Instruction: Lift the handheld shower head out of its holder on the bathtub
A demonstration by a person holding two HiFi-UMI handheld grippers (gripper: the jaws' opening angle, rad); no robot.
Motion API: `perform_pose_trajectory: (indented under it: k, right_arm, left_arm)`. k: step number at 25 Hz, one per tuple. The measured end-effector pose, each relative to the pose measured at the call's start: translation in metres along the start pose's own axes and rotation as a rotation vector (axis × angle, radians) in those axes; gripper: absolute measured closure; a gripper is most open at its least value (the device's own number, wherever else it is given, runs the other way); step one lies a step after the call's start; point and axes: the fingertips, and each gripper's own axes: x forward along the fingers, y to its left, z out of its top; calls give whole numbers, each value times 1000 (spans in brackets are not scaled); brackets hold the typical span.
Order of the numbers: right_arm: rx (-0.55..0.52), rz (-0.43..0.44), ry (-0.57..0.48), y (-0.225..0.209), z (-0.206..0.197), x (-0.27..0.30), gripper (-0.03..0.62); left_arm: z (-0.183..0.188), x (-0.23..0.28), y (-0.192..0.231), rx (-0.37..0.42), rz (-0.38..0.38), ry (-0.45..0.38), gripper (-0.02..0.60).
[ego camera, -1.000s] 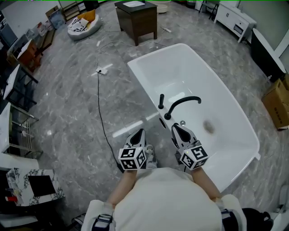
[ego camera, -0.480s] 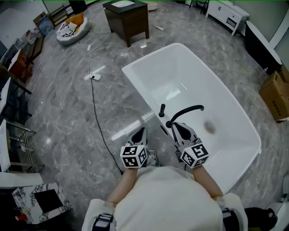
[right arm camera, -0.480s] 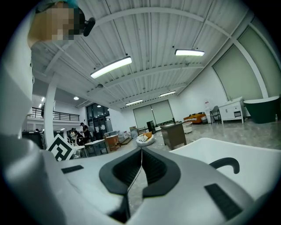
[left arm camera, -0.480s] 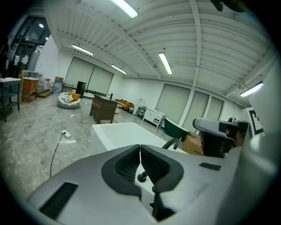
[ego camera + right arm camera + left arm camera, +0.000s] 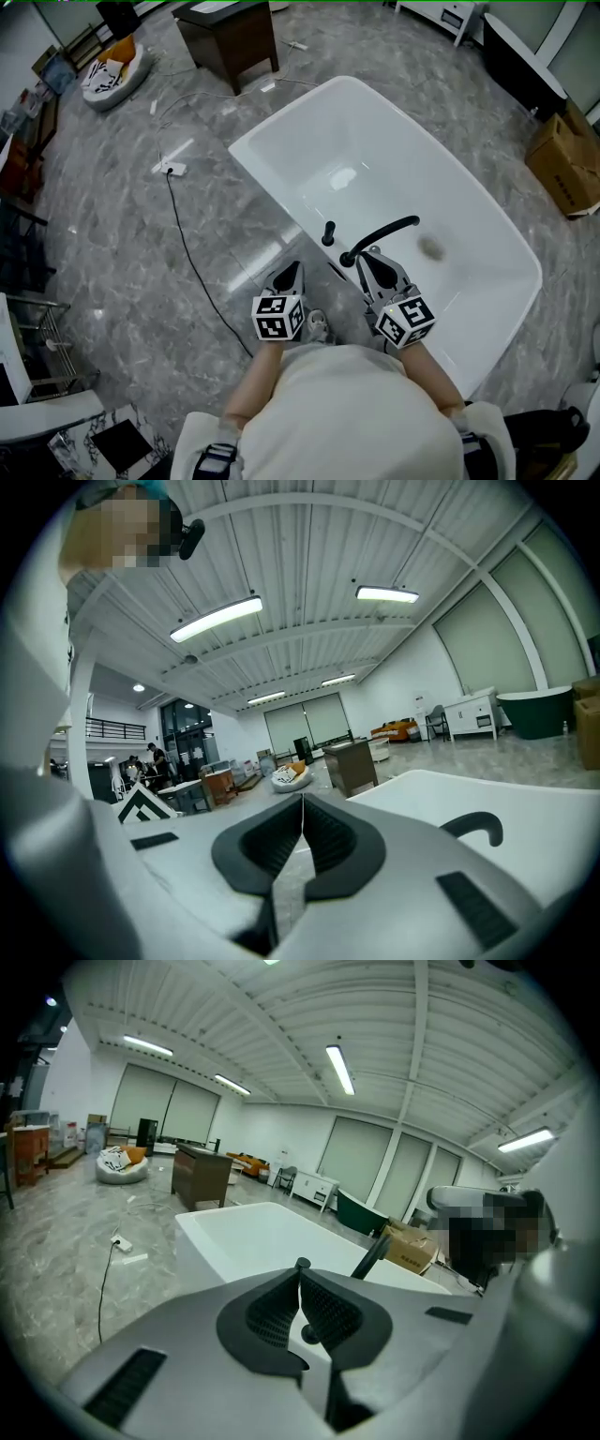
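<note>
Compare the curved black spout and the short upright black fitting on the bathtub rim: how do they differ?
The spout curves out over the basin; the fitting stands straight up. The spout is long; the fitting is a short stub. Both are black and mounted on the bathtub rim.

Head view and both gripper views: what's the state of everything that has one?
left gripper: shut, nothing between the jaws
right gripper: shut, nothing between the jaws
handheld shower head: upright in its holder on the tub rim, untouched
faucet spout: arched over the tub, no water running
bathtub: empty, no water showing
</note>
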Motion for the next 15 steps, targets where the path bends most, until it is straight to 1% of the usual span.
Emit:
perform_pose_trajectory:
  k: [4,7,12,15]
  right_arm:
    - [16,-41,16,-8,-6,5,574]
    - [27,-63,33,-16,-12,8,574]
    - [54,-96,62,-26,-24,11,574]
    - [64,-104,78,-27,-30,14,574]
  left_arm:
    - [-2,22,9,10,-32,34,557]
    - [-2,43,12,37,-61,52,556]
    - [-12,78,6,59,-156,89,555]
    - [-21,96,6,99,-183,111,555]
